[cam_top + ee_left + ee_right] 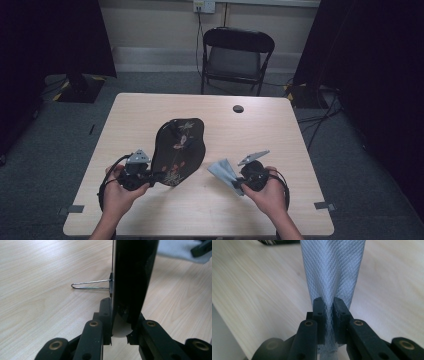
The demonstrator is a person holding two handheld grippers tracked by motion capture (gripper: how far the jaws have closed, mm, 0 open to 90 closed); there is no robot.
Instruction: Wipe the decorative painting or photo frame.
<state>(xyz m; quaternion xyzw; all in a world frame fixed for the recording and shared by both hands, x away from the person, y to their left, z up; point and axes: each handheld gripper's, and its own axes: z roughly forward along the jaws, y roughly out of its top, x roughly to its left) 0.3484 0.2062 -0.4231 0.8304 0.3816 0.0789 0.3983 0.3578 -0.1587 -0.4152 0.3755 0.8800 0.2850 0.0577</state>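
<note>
We hold the panel point(178, 151) on edge, left gripper point(150, 176) clamped at its near end, while the right gripper point(239, 181) pinches the cloth point(223, 171) just right of it.

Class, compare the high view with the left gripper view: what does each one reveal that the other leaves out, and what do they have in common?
The high view alone takes in the whole table, the folding chair behind it, both hands, and the flower pattern on the black mirror.

The left gripper view alone reveals the wire stand jutting from the mirror's back, and the left gripper with its jaws clamped on the mirror's edge.

Both share the mirror, the wooden tabletop and the grey cloth held by the right gripper.
</note>
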